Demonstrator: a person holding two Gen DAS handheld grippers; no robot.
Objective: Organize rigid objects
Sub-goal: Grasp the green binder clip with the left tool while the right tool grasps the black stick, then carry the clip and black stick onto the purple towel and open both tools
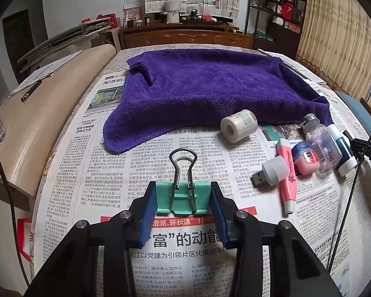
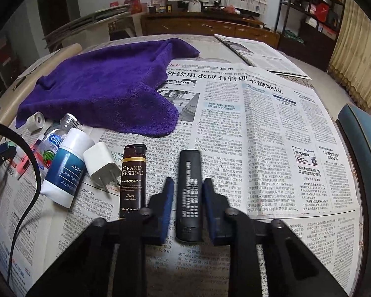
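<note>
My left gripper (image 1: 183, 199) holds a mint-green binder clip (image 1: 183, 199) between its blue pads, low over the newspaper. To its right lie a tape roll (image 1: 238, 125), a white USB light (image 1: 270, 172), a pink tube (image 1: 287, 173), a small Vaseline jar (image 1: 305, 157), a clear bottle (image 1: 321, 141) and a white-and-teal tube (image 1: 345, 152). My right gripper (image 2: 188, 193) is open, its pads either side of a black cylinder (image 2: 189, 195) with gaps both sides. Left of it lie a brown Grand Reserve bottle (image 2: 133, 178), a white plug (image 2: 102, 163) and the teal tube (image 2: 66, 168).
A purple towel (image 1: 210, 91) covers the far part of the newspaper-covered table (image 2: 272, 128). A folded newspaper (image 2: 259, 54) lies at the far right. A blue chair (image 2: 366, 136) stands at the right edge. A black cable (image 2: 24, 193) crosses the left.
</note>
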